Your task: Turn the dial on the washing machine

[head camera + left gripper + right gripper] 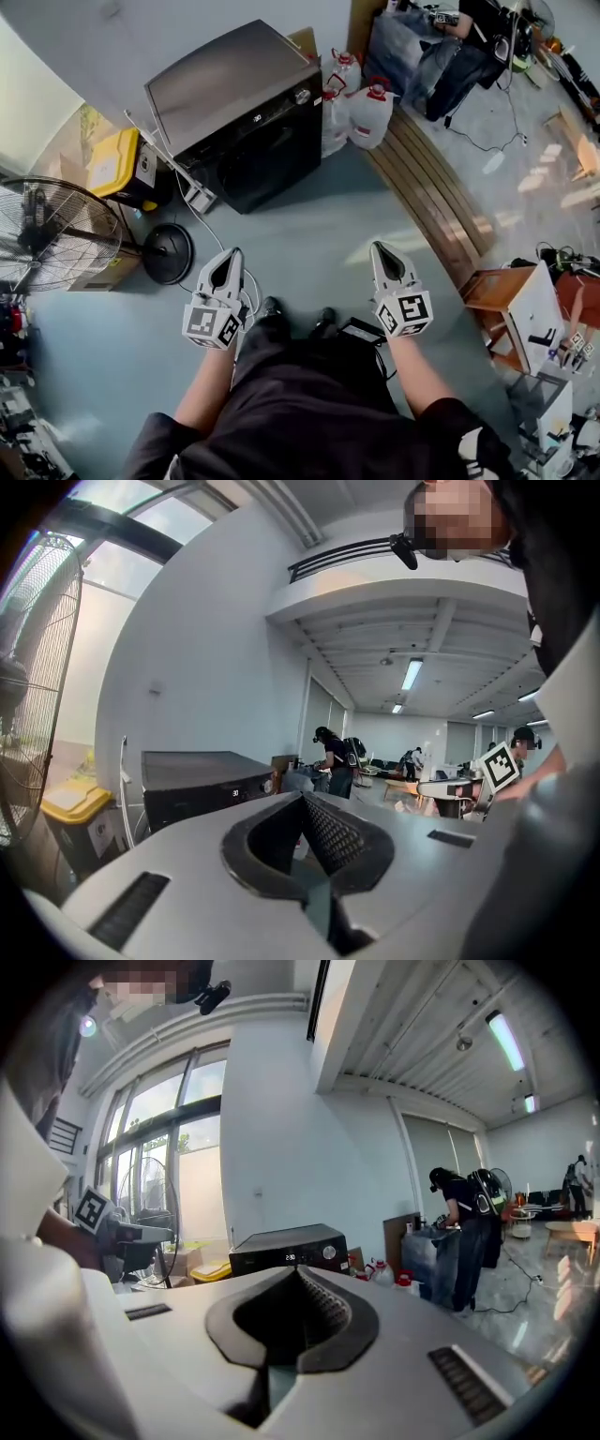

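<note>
Jaws on your left gripper (228,255) and right gripper (382,248) are pressed together, holding nothing. Well ahead stands the washing machine (234,103), its dial (302,96) upper right. A fan base (167,253) sits near your left gripper, and water jugs (361,108) stand beside the machine.

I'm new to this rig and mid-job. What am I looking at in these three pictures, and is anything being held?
There is no robot arm. A person stands holding a two-jaw gripper in each hand. The head view looks down from a camera on their head and shows the left gripper and the right gripper, each carrying a marker cube. The other two pictures come from cameras riding on the grippers, each looking along its own jaws. Both pairs of jaws are together and hold nothing. Ahead on the floor stands the dark washing machine. Its dial sits at the right end of the front panel and has not yet been reached. Near the machine are water jugs, a yellow-lidded bin and a fan.
</note>
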Available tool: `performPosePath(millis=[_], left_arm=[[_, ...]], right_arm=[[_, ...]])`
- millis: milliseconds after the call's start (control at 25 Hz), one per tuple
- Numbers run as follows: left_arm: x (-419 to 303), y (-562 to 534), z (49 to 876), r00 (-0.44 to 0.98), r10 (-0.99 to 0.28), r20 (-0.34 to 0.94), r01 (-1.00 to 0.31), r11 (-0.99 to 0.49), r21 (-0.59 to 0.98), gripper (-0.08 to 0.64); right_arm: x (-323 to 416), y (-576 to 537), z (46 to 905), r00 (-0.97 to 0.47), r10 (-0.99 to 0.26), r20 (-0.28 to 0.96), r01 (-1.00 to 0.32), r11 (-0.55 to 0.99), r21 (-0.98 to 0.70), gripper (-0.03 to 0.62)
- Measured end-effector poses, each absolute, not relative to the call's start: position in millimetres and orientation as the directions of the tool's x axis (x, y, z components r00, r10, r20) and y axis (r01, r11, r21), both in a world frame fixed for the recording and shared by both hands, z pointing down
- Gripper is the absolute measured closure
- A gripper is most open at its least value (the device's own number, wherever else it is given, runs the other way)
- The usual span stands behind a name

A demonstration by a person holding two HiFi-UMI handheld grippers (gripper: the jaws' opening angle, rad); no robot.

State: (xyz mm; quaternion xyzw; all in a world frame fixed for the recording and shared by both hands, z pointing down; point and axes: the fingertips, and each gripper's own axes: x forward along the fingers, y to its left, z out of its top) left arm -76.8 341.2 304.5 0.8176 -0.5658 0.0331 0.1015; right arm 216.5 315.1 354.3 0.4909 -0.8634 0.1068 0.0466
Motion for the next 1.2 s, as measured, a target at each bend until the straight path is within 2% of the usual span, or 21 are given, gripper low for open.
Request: performPosePath(millis=[240, 480, 720, 1200], left_arm=[[-81, 335, 306, 0.394, -0.906, 0.158, -0.916, -0.373, 0.146, 0.545], [-103, 331, 294, 0.420, -0.900, 0.119, -0.906, -0.408, 0.115, 0.545], [-130, 338, 302, 0.415, -0.901, 0.128, -0.906, -0.396, 0.150, 0.545], [-138, 339, 302, 0.413, -0.904, 0.112, -0.906, -0.396, 0.150, 0.545]], right_arm=[[179, 318, 336, -0.558, -0.818, 0.141, -0.830, 0.548, -0.108, 0.571], [153, 317, 328, -0.518, -0.842, 0.150, -0.855, 0.509, -0.097, 0.571], [129, 316, 327, -0.527, -0.838, 0.144, -0.850, 0.521, -0.082, 0.571], [133, 324, 322, -0.479, -0.864, 0.154, -0.878, 0.474, -0.067, 0.571]])
